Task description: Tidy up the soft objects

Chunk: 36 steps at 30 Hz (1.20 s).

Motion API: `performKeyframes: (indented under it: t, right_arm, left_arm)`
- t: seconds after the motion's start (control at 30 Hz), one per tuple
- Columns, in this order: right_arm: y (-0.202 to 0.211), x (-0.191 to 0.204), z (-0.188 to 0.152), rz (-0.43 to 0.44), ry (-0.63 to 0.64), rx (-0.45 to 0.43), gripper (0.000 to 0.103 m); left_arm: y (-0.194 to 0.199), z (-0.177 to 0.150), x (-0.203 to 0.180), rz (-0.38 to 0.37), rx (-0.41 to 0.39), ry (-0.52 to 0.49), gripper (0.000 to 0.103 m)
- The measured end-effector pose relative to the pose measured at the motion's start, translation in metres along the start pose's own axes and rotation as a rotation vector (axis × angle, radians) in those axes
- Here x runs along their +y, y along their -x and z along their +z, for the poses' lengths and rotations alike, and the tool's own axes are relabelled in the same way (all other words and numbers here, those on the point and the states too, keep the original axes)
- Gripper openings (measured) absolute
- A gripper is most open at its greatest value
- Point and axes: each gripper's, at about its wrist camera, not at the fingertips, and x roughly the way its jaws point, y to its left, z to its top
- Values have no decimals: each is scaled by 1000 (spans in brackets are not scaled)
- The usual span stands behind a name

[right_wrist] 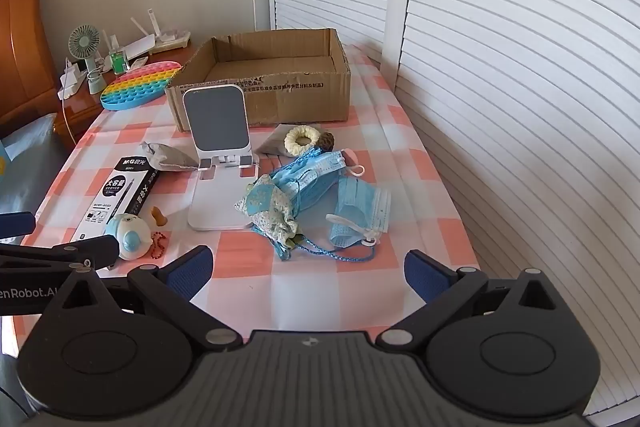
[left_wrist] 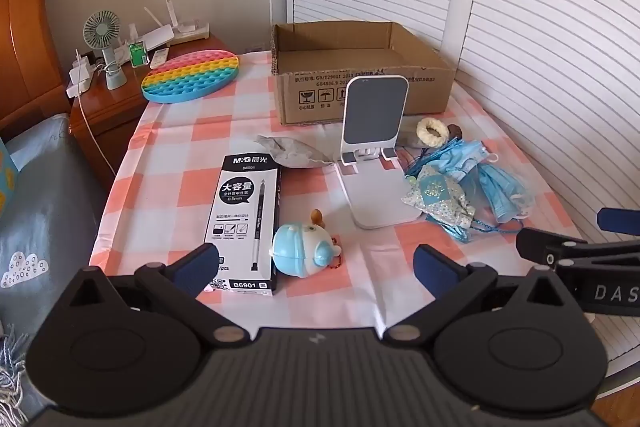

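Observation:
Soft things lie on the checked tablecloth [right_wrist: 304,291]: blue face masks [right_wrist: 352,215] [left_wrist: 500,187], a floral cloth pouch [right_wrist: 268,207] [left_wrist: 438,199] with a blue cord, a cream scrunchie [right_wrist: 301,139] [left_wrist: 432,132] and a grey fabric pouch [left_wrist: 292,153] [right_wrist: 170,157]. An open cardboard box [left_wrist: 360,83] [right_wrist: 272,83] stands behind them. My left gripper [left_wrist: 314,269] hovers open over the near edge, just before a blue toy figure [left_wrist: 306,247]. My right gripper [right_wrist: 308,273] is open too, nothing between its fingers, short of the masks.
A white phone stand [left_wrist: 374,147] [right_wrist: 218,155] sits mid-table, a black pen box [left_wrist: 244,223] [right_wrist: 114,197] at its left. A rainbow pop mat [left_wrist: 192,75] lies at the far left corner. A wooden nightstand with a small fan [left_wrist: 102,47] stands beyond; louvred doors [right_wrist: 520,107] run along the right.

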Motion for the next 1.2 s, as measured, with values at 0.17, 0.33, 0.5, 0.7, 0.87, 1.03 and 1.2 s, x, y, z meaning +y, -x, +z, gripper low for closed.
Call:
performKeyframes:
  t: [0.17, 0.33, 0.5, 0.7, 0.87, 1.03, 1.2]
  right_arm:
    - [0, 0, 0, 1, 0, 0, 103]
    - [0, 0, 0, 2, 0, -1, 103]
    - [0, 0, 0, 2, -1, -3, 103]
    - [0, 0, 0, 3, 0, -2, 103]
    - [0, 1, 0, 1, 0, -2, 103]
    - [0, 1, 0, 0, 0, -1, 103]
    - [0, 1, 0, 0, 1, -2, 103]
  left_arm:
    - [0, 0, 0, -10, -1, 9, 103]
    - [0, 0, 0, -12, -3, 10, 103]
    - [3, 1, 0, -16, -6, 8, 103]
    - [-1, 0, 0, -17, -10, 8, 103]
    - [0, 0, 0, -17, -10, 4, 103]
    - [0, 0, 0, -15, -8, 3, 103]
    - [0, 0, 0, -15, -8, 2, 103]
